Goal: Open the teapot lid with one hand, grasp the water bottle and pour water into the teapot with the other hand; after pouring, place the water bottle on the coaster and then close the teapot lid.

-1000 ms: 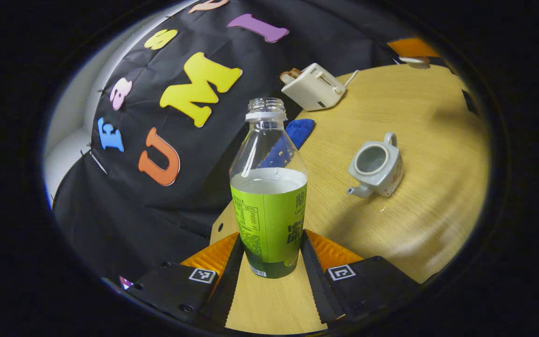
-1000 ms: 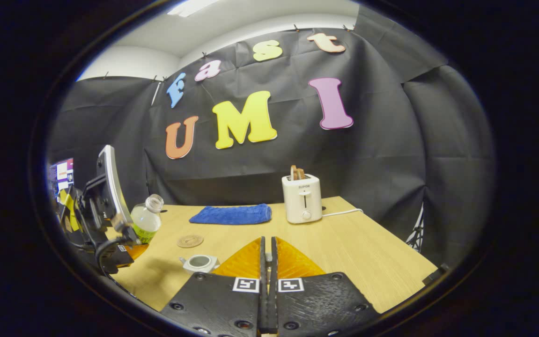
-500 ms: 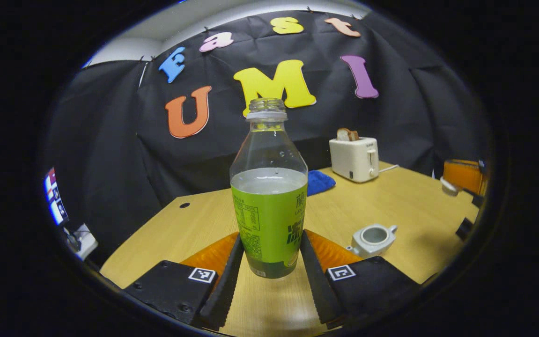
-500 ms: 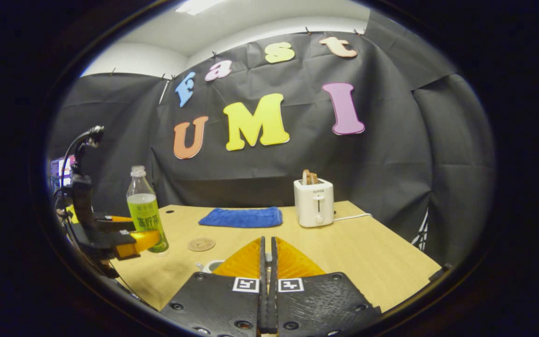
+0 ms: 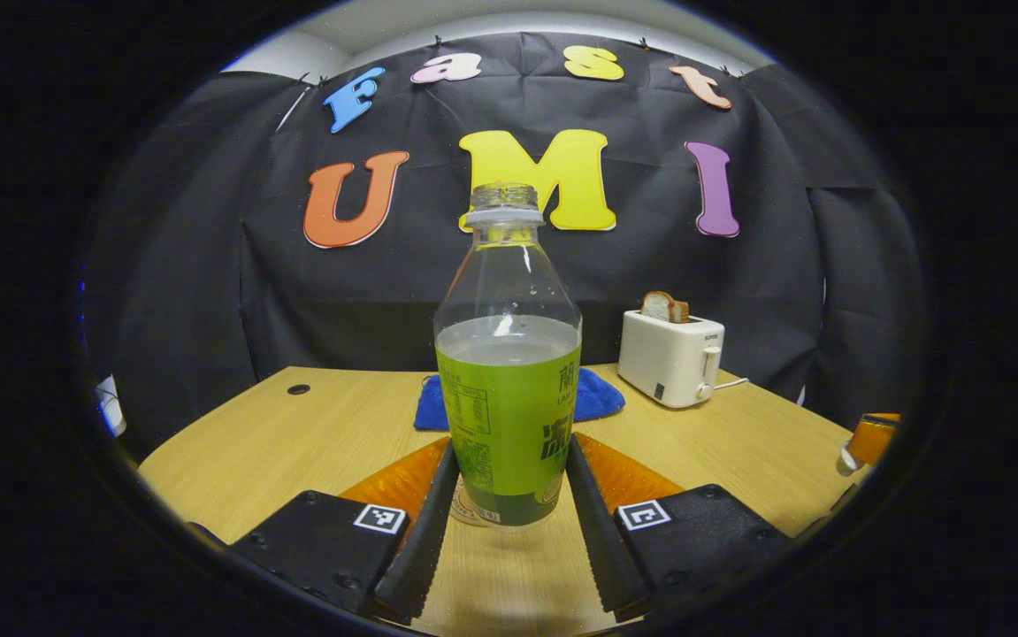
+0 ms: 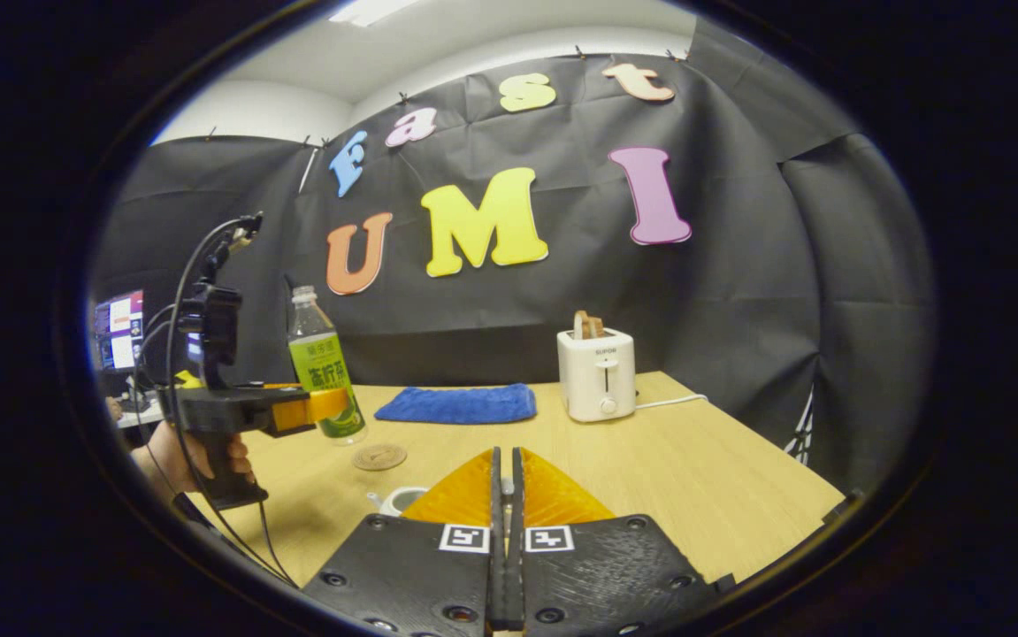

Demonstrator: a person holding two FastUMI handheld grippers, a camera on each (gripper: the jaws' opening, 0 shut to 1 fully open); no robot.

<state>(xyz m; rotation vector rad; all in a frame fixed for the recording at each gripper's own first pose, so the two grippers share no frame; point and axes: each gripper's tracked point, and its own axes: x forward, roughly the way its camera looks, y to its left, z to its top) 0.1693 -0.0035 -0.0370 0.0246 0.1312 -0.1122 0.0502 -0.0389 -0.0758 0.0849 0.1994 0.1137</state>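
Two fingers of the left gripper (image 5: 509, 522) are clamped on the lower, labelled part of the water bottle (image 5: 509, 389), which stands upright, uncapped and a little over half full. In the left gripper view a round coaster (image 5: 464, 511) peeks out just behind and below the bottle's base. From the right gripper view the bottle (image 6: 325, 372) hangs above the worktop (image 6: 694, 478), with the coaster (image 6: 379, 456) just beside and below it toward the near right. The step in hand looks like setting the bottle down, so the base should be brought squarely over the disc and lowered straight, kept vertical so nothing slops from the open neck; letting go only once the base sits flat.

The right gripper (image 6: 506, 482) has its fingers pressed together on something small and pale, likely the lid, though I cannot tell for certain. The open teapot (image 6: 402, 501) sits just left of those fingers, partly hidden. Farther back lie a blue cloth (image 6: 460, 403) and a toaster (image 6: 597, 373) holding bread.
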